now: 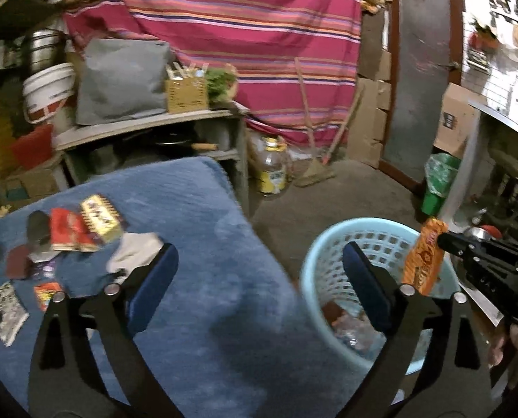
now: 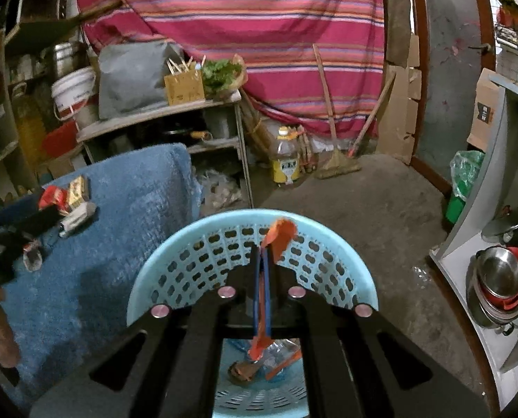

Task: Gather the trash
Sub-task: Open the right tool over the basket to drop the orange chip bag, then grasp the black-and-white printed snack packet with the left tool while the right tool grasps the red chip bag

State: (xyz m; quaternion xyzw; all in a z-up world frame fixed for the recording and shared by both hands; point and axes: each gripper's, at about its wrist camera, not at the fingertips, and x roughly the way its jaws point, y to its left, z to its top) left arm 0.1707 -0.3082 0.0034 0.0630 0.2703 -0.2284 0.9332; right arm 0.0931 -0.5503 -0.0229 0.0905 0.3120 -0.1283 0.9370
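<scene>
The right gripper is clamped on an orange wrapper, its jaws pressed together with the wrapper sticking out above and below the fingertips. It hangs directly over the pale blue basket, whose perforated wall curves round beneath it. At the bottom of the basket lie a few pieces of trash, among them a clear crumpled piece and something brown.

The left gripper stands with its jaws spread wide and nothing between them. One blue pad sits over the blue towel left of the basket, the other over the basket's near rim. In the left wrist view the orange wrapper hangs upright above the basket's right side, held by the right gripper reaching in from the right.

On the towel, well left of the basket, more trash is scattered: a red wrapper, a gold and brown wrapper touching it, a crumpled white piece just beside those, and a grey patterned one nearer the towel's left edge.

Beyond the basket, on the bare floor, stand a clear bottle with a yellow label and a broom. Behind them hangs a pink striped cloth. Right of the basket, a green bin stands by a white cabinet.
</scene>
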